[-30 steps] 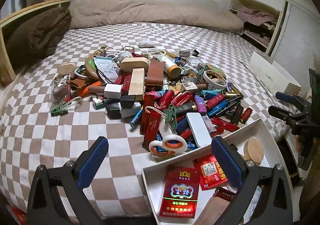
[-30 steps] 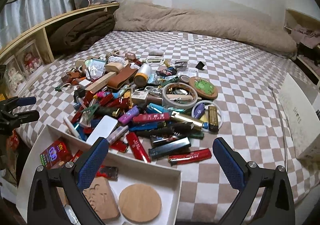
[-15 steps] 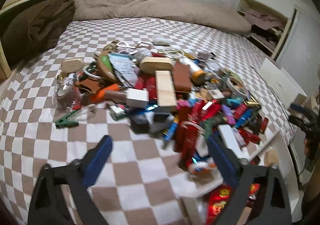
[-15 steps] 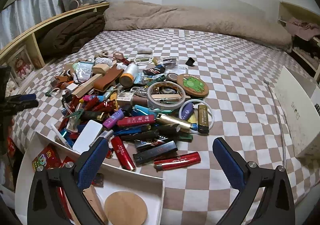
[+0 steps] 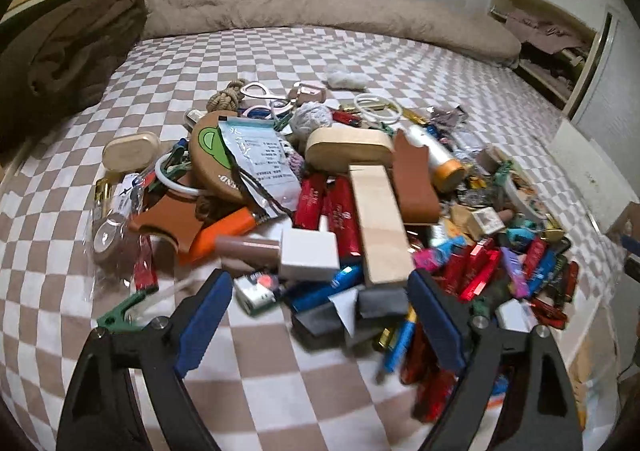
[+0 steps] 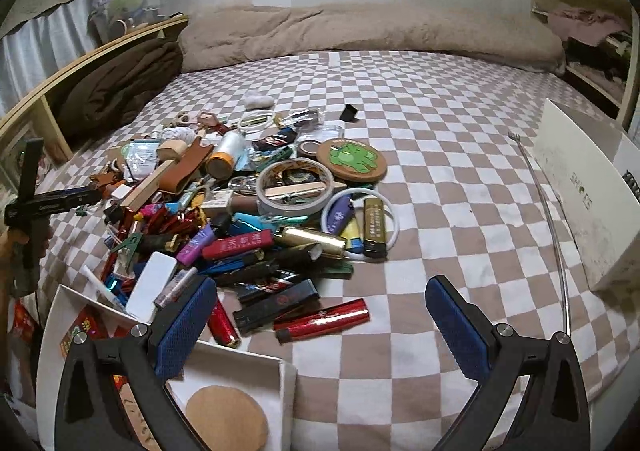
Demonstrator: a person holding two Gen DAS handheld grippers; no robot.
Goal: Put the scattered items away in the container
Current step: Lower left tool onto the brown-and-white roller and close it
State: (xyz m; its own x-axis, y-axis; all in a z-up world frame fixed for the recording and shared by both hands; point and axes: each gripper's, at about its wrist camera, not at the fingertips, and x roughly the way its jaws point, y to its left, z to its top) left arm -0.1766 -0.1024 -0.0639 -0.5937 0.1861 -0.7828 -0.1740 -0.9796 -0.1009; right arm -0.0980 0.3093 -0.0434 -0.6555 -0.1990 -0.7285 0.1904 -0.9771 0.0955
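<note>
Left wrist view: left gripper (image 5: 320, 315) spread, empty, angled down at pile edge; small white box (image 5: 309, 255) just ahead, likely pick. Right gripper (image 6: 320, 325) spread, empty, white container (image 6: 286, 379) beneath left finger for short drop.

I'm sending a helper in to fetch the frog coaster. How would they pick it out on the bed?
On the checkered bedspread, go to the pile of small items and look at its far right edge. Beside the roll of white tape lies the frog coaster: a flat round brown disc with a green cartoon frog, the only one lying face up and clear of the clutter.
</note>
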